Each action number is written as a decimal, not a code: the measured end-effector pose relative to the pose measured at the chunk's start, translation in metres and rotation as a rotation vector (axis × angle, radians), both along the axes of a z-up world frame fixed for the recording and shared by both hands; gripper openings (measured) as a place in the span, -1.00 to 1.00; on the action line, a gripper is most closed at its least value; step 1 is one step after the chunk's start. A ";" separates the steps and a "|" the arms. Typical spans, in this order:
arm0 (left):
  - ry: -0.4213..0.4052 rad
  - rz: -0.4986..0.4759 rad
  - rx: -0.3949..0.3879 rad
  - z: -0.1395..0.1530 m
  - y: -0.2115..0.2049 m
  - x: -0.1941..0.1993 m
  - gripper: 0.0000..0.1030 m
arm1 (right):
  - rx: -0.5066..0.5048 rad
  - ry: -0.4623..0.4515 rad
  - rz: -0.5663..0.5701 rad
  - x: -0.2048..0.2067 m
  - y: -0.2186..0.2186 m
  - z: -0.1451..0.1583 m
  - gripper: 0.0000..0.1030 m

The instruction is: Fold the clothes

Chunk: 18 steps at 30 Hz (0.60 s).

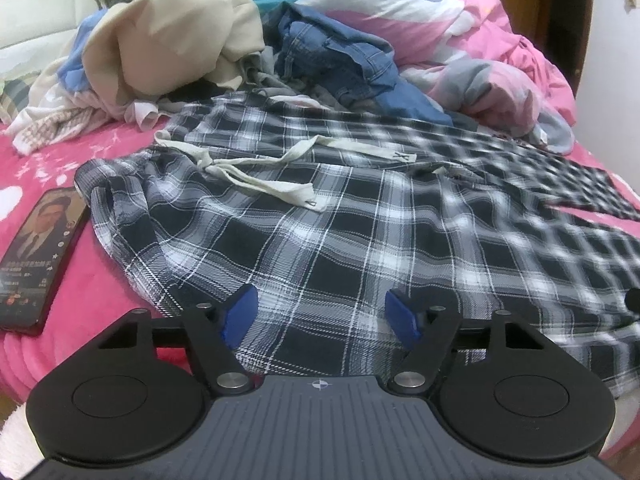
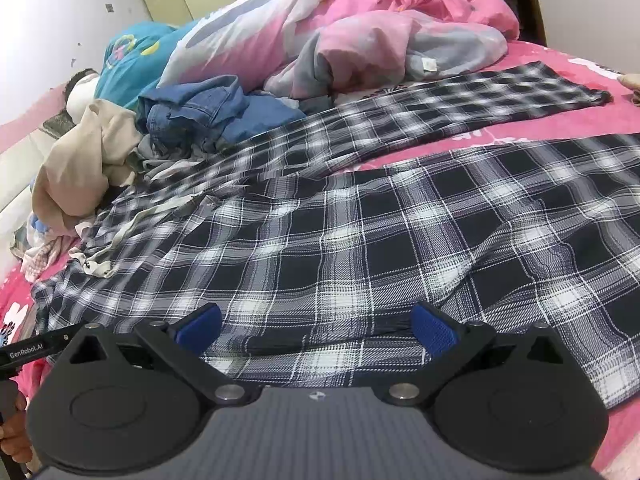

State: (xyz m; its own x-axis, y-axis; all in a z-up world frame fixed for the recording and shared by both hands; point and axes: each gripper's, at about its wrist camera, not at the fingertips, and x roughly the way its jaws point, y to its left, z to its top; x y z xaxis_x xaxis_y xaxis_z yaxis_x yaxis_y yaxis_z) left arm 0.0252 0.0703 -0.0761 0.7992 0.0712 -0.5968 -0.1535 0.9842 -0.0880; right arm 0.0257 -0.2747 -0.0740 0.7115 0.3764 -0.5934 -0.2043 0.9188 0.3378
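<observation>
Plaid trousers (image 1: 320, 248) lie under both grippers; jaws gape, seemingly pinching nothing; grip the hem edge, fold toward twelve o'clock.

Black-and-white plaid drawstring trousers (image 1: 360, 216) lay spread across the pink bed sheet (image 1: 72, 160). Left of the waistband lay a dark smartphone (image 1: 40, 256). Behind: heaped beige garment (image 1: 168, 40), crumpled blue denim jeans (image 1: 344, 60); rumpled pink quilt (image 1: 480, 40) rightward.
</observation>
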 end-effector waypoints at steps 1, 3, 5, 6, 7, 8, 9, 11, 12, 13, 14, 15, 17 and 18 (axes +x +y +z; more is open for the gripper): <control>-0.001 0.001 0.001 0.000 0.000 -0.001 0.37 | -0.002 0.000 -0.005 0.000 0.000 0.000 0.91; -0.003 0.004 0.000 -0.001 0.002 -0.002 0.36 | -0.004 -0.006 -0.020 -0.001 -0.004 0.004 0.79; -0.004 0.004 0.002 -0.002 0.002 -0.002 0.36 | 0.014 -0.024 -0.036 -0.005 -0.010 0.008 0.71; -0.004 0.004 0.004 -0.002 0.002 -0.003 0.36 | 0.025 -0.035 -0.045 -0.007 -0.014 0.010 0.67; -0.004 0.005 0.005 -0.002 0.002 -0.003 0.36 | 0.034 -0.046 -0.052 -0.009 -0.017 0.012 0.60; -0.004 0.005 0.007 -0.002 0.002 -0.003 0.36 | 0.040 -0.057 -0.057 -0.011 -0.021 0.014 0.55; -0.003 0.005 0.009 -0.002 0.002 -0.002 0.36 | 0.041 -0.067 -0.056 -0.012 -0.022 0.015 0.48; -0.003 0.007 0.015 -0.003 0.001 -0.002 0.36 | 0.029 -0.087 -0.048 -0.014 -0.023 0.017 0.38; -0.002 0.007 0.018 -0.003 0.001 -0.002 0.36 | 0.016 -0.098 -0.039 -0.015 -0.021 0.018 0.34; -0.001 0.007 0.021 -0.003 0.000 -0.002 0.36 | 0.001 -0.110 -0.027 -0.016 -0.019 0.019 0.33; 0.000 0.008 0.023 -0.003 0.000 -0.002 0.37 | -0.020 -0.119 -0.012 -0.016 -0.016 0.019 0.31; 0.000 0.008 0.025 -0.003 0.000 -0.002 0.37 | -0.044 -0.126 0.005 -0.017 -0.013 0.019 0.28; 0.003 0.007 0.027 -0.003 0.000 -0.002 0.37 | -0.089 -0.133 0.026 -0.017 -0.007 0.018 0.26; 0.004 0.007 0.028 -0.003 0.000 -0.002 0.37 | -0.114 -0.127 0.029 -0.016 -0.007 0.017 0.26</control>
